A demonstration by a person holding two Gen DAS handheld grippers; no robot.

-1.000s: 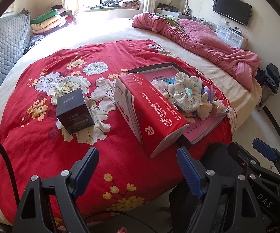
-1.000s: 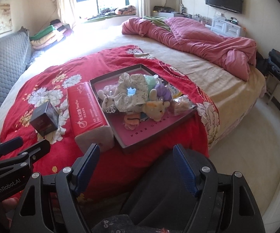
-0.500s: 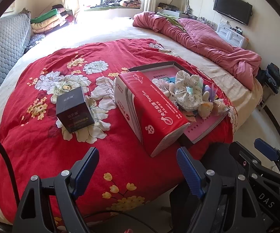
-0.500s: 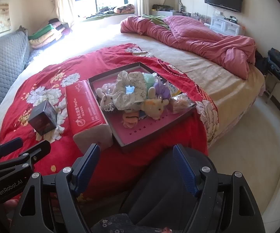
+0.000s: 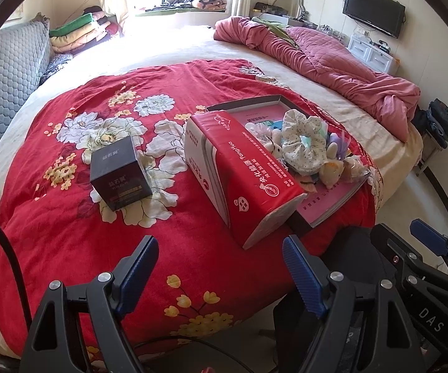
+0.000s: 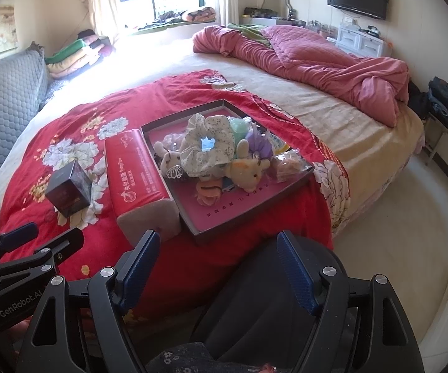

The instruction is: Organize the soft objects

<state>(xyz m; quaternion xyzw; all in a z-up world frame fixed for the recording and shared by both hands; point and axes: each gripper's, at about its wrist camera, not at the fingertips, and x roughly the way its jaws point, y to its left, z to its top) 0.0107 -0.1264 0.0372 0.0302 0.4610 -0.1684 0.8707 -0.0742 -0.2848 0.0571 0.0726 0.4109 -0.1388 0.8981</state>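
**Soft pile in tray: light, squashy, grab by the bulk**

Both sets of jaws stand wide apart, nothing between them, hanging short of the bed edge. Left gripper (image 5: 221,267) faces the red pack; right gripper (image 6: 219,262) faces the tray.

Where the stuff is: the soft things sit heaped in the tray (image 6: 224,217), ahead of the right jaws and ahead-right of the left jaws, well apart from both.

Handling, my read:
- Scrunchie (image 6: 207,147): floral fabric ring, gathered, on top of the heap. Near weightless, collapses under the pads. Pinch one side of the ring, not across the hole.
- Beige plush (image 6: 249,171): stuffed, fuzzy, rounded. Light, compresses, won't slip. Take the body, not a limb.
- White plush (image 6: 169,158): same sort, partly under the scrunchie; lifting it first probably drags the scrunchie along.
- Purple item (image 6: 259,146) and orange striped piece (image 6: 207,191): small, soft-looking; can't tell what they are.
- Wrapped thing (image 6: 286,164): clear crinkly film, likely slippery. Grip firmly.

Nothing looks fragile. Main risk is snagging two items at once, since they overlap.

Stiff stuff around:
- Tray: shallow, dark rigid rim, smooth pink printed floor. Rests on a soft blanket (image 5: 68,233), so it may tilt if pressed.
- Red pack (image 5: 242,174): long block in glossy film, touching the tray's left side, ahead of the left jaws. Squashy at the ends.
- Black box (image 5: 119,175): glossy cardboard cube, sharp edges, ahead-left of the left jaws, standing apart.
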